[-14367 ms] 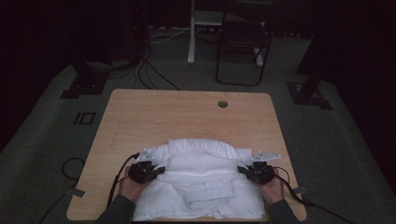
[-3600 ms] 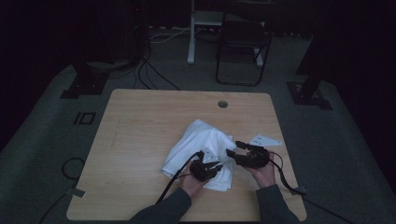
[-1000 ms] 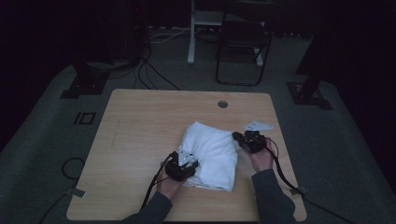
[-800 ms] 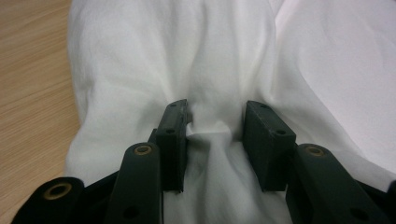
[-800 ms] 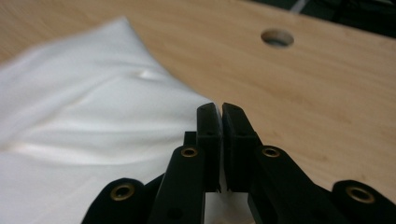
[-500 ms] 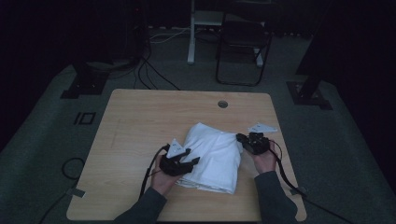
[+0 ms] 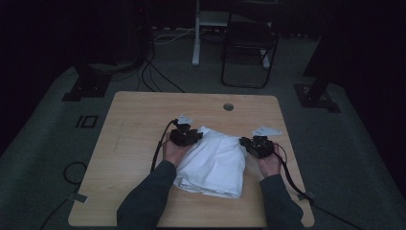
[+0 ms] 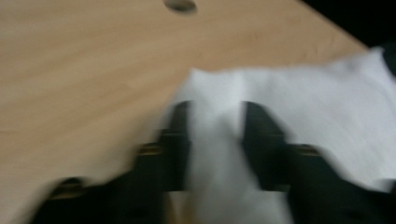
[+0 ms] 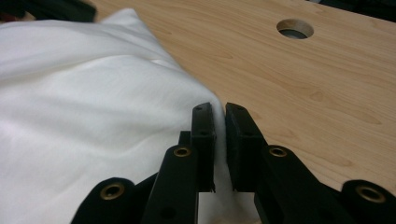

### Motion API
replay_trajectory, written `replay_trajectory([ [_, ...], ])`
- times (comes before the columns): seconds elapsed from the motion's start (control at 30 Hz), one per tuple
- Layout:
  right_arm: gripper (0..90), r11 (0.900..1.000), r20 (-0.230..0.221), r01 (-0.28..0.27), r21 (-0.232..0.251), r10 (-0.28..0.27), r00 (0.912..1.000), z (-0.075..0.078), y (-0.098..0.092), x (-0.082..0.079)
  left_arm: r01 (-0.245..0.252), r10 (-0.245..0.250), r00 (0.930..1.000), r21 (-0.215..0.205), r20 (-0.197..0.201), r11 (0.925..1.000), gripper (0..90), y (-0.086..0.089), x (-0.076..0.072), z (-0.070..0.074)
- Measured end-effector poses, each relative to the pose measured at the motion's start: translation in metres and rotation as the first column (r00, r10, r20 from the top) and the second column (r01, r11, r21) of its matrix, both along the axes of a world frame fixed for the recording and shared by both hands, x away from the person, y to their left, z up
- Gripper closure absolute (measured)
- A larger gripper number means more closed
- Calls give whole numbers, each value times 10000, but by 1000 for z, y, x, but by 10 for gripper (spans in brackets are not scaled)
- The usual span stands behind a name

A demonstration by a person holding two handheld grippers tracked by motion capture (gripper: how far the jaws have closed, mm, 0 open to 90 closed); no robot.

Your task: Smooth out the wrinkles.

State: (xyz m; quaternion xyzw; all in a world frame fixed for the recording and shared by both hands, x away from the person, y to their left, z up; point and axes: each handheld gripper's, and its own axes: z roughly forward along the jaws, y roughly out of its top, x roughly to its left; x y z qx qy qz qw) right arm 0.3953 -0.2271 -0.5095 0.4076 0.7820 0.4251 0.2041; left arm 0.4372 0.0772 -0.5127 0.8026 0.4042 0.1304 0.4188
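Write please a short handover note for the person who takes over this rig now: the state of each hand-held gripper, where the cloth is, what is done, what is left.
Left hand-held gripper: at the far left corner of the white cloth; its jaws have just been closing, with cloth between them.
Right hand-held gripper: shut on the cloth's right edge.
Cloth: lies folded into a compact stack on the wooden table, nearer the front edge.
Done: the wide spread cloth has been folded down to this stack.
Left: probably one more fold or squaring up the stack, then release both grips.
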Motion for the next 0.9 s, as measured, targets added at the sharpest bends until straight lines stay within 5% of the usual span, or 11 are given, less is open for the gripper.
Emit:
replay_trajectory([
  [0.07, 820, 10000, -16, -6, 59, 6, 10000, -1, -2, 0, 4, -4, 10000, 197, 3, 9998, 891, -4, -2, -3],
  [0.4, 881, 9951, -634, 959, -234, -972, 9932, -16, -30, -9, -854, 825, 9958, 765, 408, 9934, 900, -5, -12, -9],
  [0.43, 859, 9941, -655, 1040, -318, -1059, 9922, -16, -30, -10, -977, 937, 9941, 760, 545, 9923, 894, -4, -14, -6],
  [0.47, 725, 9888, -567, 1461, -312, -1477, 9874, -14, -29, -14, -1025, 967, 9927, 814, 715, 9914, 825, -3, -17, -4],
  [0.53, 644, 9873, -531, 1576, 210, -1563, 9863, -10, -30, -21, -1075, 961, 9885, 951, 1167, 9897, 735, -2, -24, 2],
  [0.7, 533, 9942, -63, 717, 802, -714, 9974, -1, -15, -55, -1120, 895, 9714, 920, 2201, 9894, 606, 6, -54, 27],
  [0.8, 500, 9974, -245, -42, 724, 59, 9997, -2, 2, -69, -794, 627, 9719, 654, 2269, 9947, 579, 9, -70, 32],
  [0.9, 500, 9960, -686, -568, 697, 616, 9957, -9, 16, -75, -230, 168, 9819, 305, 1887, 9993, 561, 10, -87, 26],
])
